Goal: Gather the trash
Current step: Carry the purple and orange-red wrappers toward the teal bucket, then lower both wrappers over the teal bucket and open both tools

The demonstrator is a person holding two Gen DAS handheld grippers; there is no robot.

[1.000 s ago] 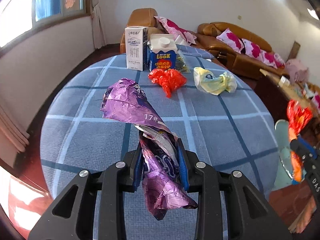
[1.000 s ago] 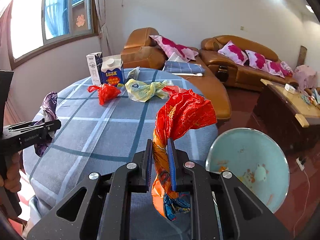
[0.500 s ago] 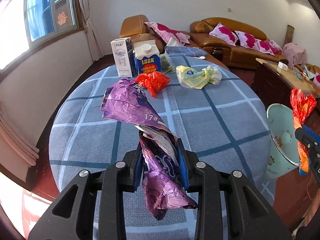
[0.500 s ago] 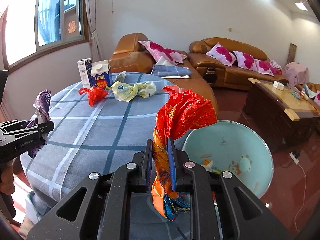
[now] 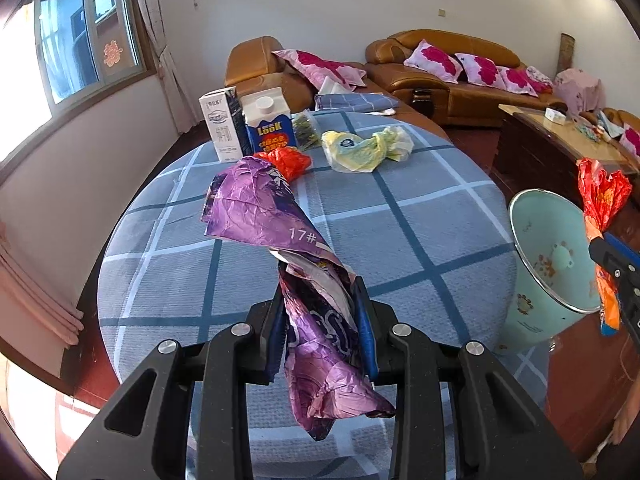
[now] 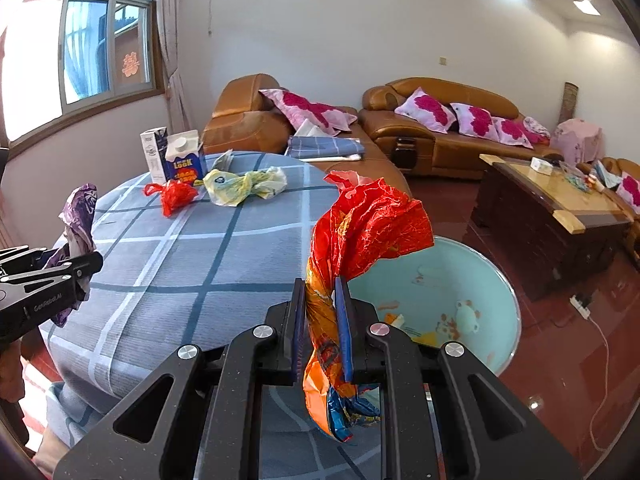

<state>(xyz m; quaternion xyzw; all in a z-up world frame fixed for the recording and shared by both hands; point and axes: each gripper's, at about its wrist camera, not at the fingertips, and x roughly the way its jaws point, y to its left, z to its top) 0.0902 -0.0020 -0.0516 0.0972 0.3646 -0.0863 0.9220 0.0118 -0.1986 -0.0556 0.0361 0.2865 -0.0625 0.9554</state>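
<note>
Turquoise bin (image 6: 472,280) half behind red wrapper (image 6: 372,224)

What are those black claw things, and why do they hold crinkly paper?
They are grippers, pinching tools a person holds, one in each hand. Each has a small camera looking out along its two fingers, so each picture is one gripper's own view.

The left gripper is pinching a purple wrapper. The right gripper is pinching a red and orange wrapper. Both are rubbish being collected.

On the round table with the blue checked cloth lie a small red bag and a yellow bag, and two cartons stand behind them: a white carton and a blue carton. Beside the table stands a light green bin, probably where the wrappers go.
</note>
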